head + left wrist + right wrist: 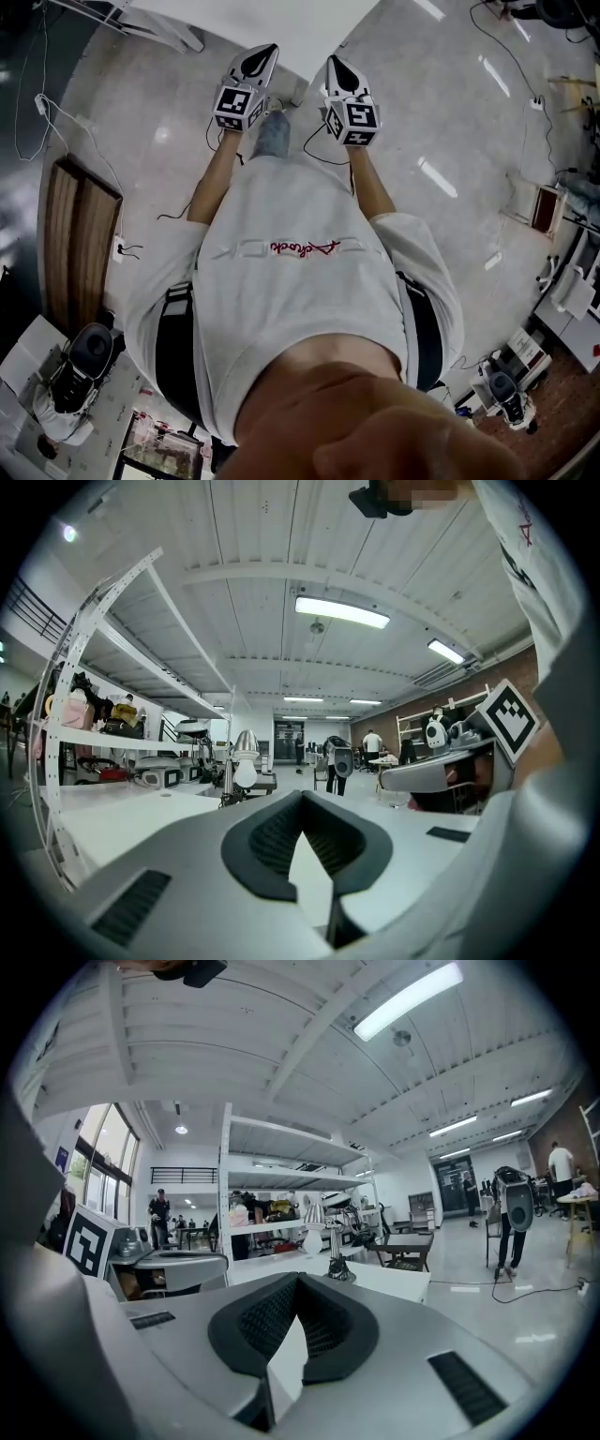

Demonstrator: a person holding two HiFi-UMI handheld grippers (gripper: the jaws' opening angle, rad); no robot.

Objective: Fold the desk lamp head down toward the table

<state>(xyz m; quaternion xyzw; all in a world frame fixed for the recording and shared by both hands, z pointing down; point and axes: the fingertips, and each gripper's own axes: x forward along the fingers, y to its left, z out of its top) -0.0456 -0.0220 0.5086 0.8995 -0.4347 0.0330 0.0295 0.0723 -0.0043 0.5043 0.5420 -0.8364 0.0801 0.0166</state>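
Note:
The desk lamp (243, 757) has a silver shade, a white bulb and a thin stem, and it stands upright on the white table (112, 808) some way ahead. In the right gripper view the lamp (314, 1226) rises from its dark base on the same table (394, 1279). My left gripper (302, 797) is shut with nothing between its jaws. My right gripper (298, 1281) is shut and empty too. In the head view the left gripper (266, 52) and the right gripper (335, 65) are held side by side, pointing at the table edge (281, 33), apart from the lamp.
A white shelving rack (89, 714) full of gear stands beside the table. Cables (323, 141) trail over the glossy floor. A wooden bench (80, 234) lies at the left. People and a robot on a stand (338, 759) are far back in the room.

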